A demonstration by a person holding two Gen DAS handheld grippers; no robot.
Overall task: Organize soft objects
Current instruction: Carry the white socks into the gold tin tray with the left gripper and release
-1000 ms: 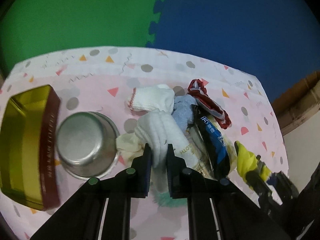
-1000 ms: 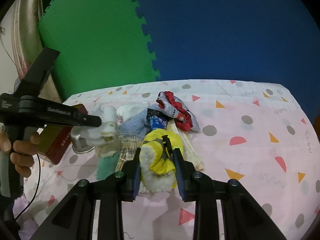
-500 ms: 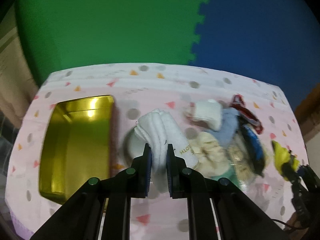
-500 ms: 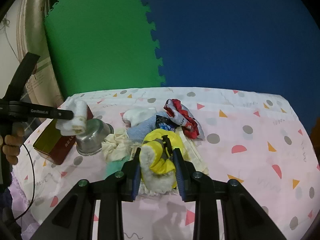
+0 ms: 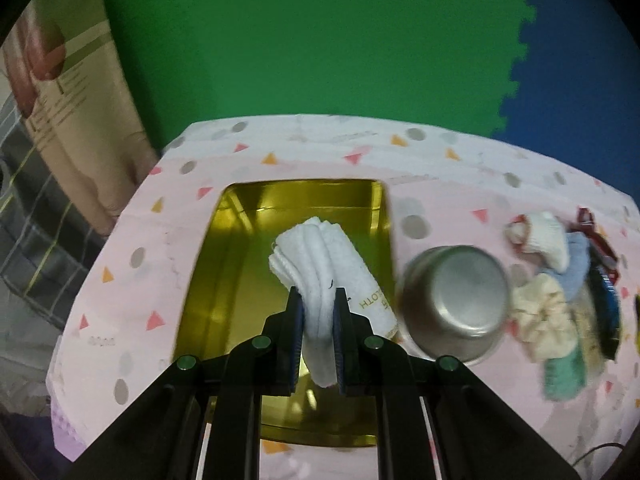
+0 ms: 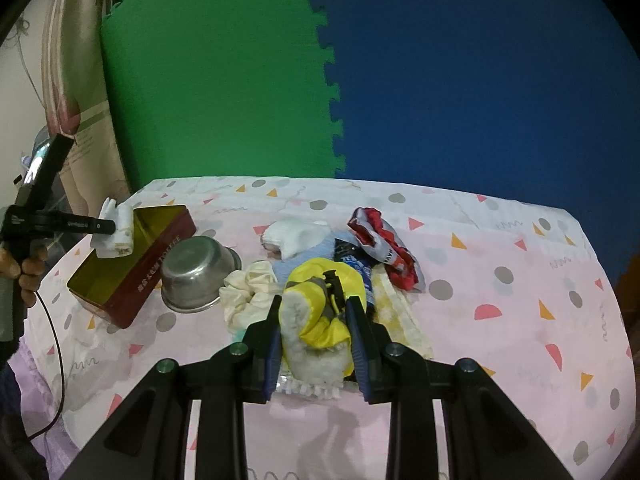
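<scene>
L tongs (image 5: 318, 312) clamped tight on a folded white cloth (image 5: 320, 256), pads pressing both sides; cloth hangs over the open gold tin (image 5: 224, 264), not touching its floor as far as I can tell. From the R wrist cam the same L tongs (image 6: 114, 226) show far left w/ the white cloth above the tin's far end, a person's hand (image 6: 24, 268) on the handle.

Tin is red outside, gold inside, sits directly under and ahead of the L tongs on the pink patterned surface (image 5: 132, 280). Just right of the L tongs: steel bowl (image 5: 456, 300), touching or nearly touching the tin's right wall, can't tell which. Further right of that, the soft pile: cream scrunchie-like fabric (image 5: 540, 320), white sock (image 5: 548, 236), light blue cloth (image 5: 576, 264), green item (image 5: 564, 376) at the near edge, blurred.

R tongs (image 6: 316, 320) gripping a yellow-and-fleece item (image 6: 316, 312), narrow gap, pads on both sides, item lifted just above the pile. Left of the R tongs: the cream fabric, then the bowl, then the tin. Ahead of R tongs: white sock and blue cloth, dark blue packet partly hidden behind the yellow item. Ahead-right: red-and-white wrapper (image 6: 384, 248). Right of the R tongs the surface shows only its dots and triangles. Green and blue foam mats behind.
</scene>
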